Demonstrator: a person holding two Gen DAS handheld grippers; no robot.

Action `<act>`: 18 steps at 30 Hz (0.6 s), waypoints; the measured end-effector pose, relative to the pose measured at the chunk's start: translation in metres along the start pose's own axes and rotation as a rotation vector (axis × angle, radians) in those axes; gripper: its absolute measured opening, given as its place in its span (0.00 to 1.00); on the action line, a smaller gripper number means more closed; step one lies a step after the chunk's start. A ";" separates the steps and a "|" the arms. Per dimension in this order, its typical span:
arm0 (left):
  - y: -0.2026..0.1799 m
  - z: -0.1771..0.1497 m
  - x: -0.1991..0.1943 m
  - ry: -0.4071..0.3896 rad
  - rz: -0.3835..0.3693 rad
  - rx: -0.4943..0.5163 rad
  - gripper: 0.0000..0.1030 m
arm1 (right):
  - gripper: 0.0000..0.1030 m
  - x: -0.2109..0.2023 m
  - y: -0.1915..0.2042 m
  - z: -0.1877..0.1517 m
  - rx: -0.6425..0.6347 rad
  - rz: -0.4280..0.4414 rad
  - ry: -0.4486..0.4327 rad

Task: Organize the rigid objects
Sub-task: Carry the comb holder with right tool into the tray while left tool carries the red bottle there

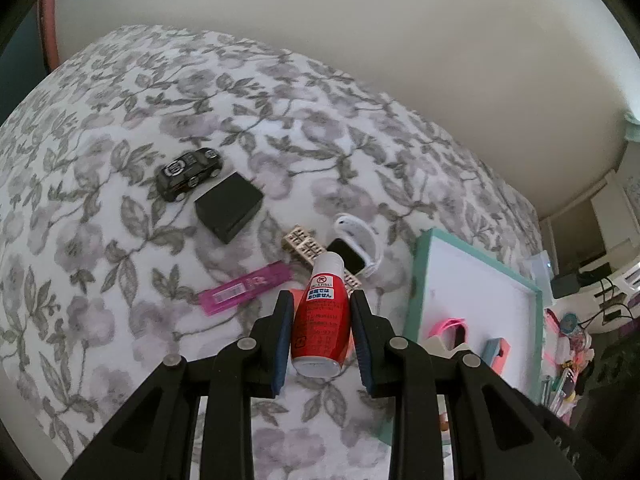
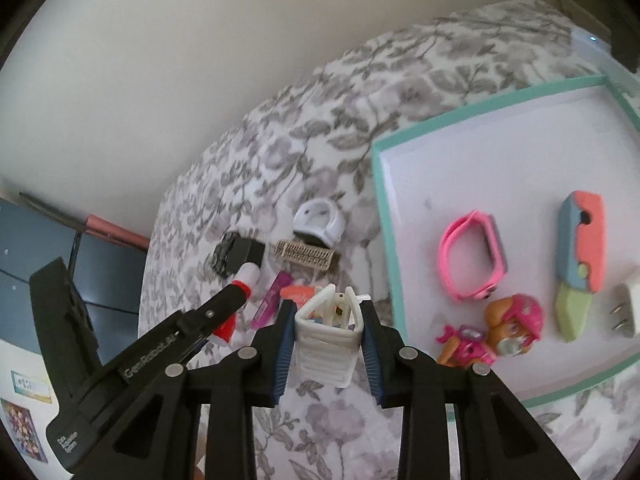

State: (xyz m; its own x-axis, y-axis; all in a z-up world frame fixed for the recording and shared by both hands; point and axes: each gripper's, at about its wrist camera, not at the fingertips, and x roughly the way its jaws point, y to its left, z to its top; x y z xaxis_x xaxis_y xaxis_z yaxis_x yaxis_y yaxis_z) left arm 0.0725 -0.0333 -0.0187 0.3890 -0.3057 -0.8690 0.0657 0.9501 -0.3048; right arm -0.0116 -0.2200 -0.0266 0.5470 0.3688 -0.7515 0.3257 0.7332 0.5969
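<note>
Left gripper (image 1: 320, 316): clamped on small red plastic bottle w/ white cap (image 1: 320, 320), pads pressing both sides, bottle held clear of the bed, cap pointing away.
Right gripper (image 2: 326, 320): clamped on white ribbed plastic toy piece (image 2: 326, 344), looks like a small vehicle part; exact type can't tell.
Tray: shallow white tray w/ mint-green rim (image 2: 384, 216) lies on floral grey-white bedspread (image 1: 120, 240), to the right of the loose items.
In tray already: pink watch band (image 2: 472, 256), coral/blue toy folding knife (image 2: 580, 256), white plug adapter (image 2: 628, 308), pink pup figure (image 2: 500, 328).
Still on bedspread: black toy car (image 1: 190, 172), black box (image 1: 229, 206), beige patterned block (image 1: 304, 246), white-strap smartwatch (image 1: 356, 250), magenta flat case (image 1: 244, 288), orange piece (image 2: 296, 293).
Step (judged): both loads look ready to carry to tray.
Risk 1: bottle is round & smooth, gripped on its curve; a tilt could let it slip or twist out.
Risk 2: both grippers close together; heading for same tray, they could knock each other.
Risk 3: tray sits on soft bedding; a hard drop may rock it or bump the figure.
View diff: right wrist shows tray contents in full & left gripper from outside; left wrist shows only the tray's near corner but gives the loose items & bottle label clearly.
</note>
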 end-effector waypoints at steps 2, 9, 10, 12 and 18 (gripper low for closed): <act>-0.007 0.001 -0.001 -0.007 -0.008 0.019 0.29 | 0.32 -0.006 -0.008 0.004 0.021 -0.007 -0.018; -0.050 -0.002 -0.003 -0.032 -0.032 0.139 0.29 | 0.32 -0.035 -0.048 0.018 0.095 -0.091 -0.104; -0.057 -0.004 -0.003 -0.033 -0.036 0.159 0.29 | 0.32 -0.038 -0.052 0.020 0.097 -0.110 -0.115; -0.074 -0.008 -0.002 -0.033 -0.047 0.202 0.29 | 0.32 -0.047 -0.060 0.024 0.088 -0.183 -0.146; -0.128 -0.034 0.010 0.025 -0.091 0.354 0.29 | 0.32 -0.068 -0.095 0.035 0.126 -0.306 -0.196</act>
State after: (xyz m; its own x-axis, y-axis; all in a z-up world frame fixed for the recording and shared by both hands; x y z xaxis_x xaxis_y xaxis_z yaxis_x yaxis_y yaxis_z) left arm 0.0364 -0.1601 -0.0020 0.3447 -0.3876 -0.8549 0.4149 0.8799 -0.2316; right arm -0.0530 -0.3342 -0.0224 0.5426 0.0188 -0.8398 0.5821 0.7124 0.3920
